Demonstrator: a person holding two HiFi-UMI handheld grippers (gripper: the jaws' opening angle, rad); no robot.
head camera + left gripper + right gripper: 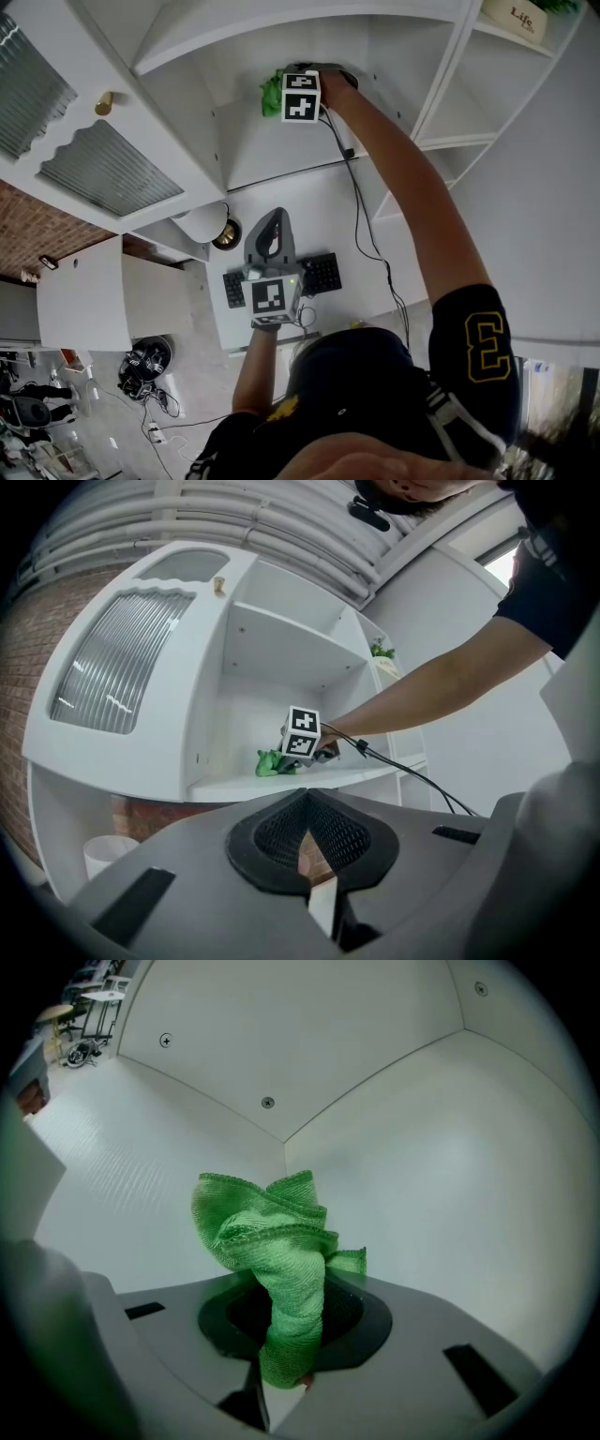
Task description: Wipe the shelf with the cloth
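Observation:
The green cloth (272, 1246) is bunched and clamped in my right gripper (292, 1324), which is shut on it. It sits deep in a corner of the white shelf (141, 1194), with the cloth against the shelf board. In the head view the right gripper (292, 92) reaches into the shelf compartment (281, 155), and the cloth (271, 92) shows just left of its marker cube. The left gripper view shows the same cloth (272, 762) on the shelf board (319, 782). My left gripper (272, 227) hangs back below the shelf, shut and holding nothing (309, 841).
A cabinet door with ribbed glass (103, 169) and a brass knob (103, 103) stands left of the compartment. A cable (361, 225) trails from the right gripper. Below are a white desk (319, 202), a black keyboard (323, 274) and a round white lamp (202, 223). Narrow side shelves (469, 103) lie right.

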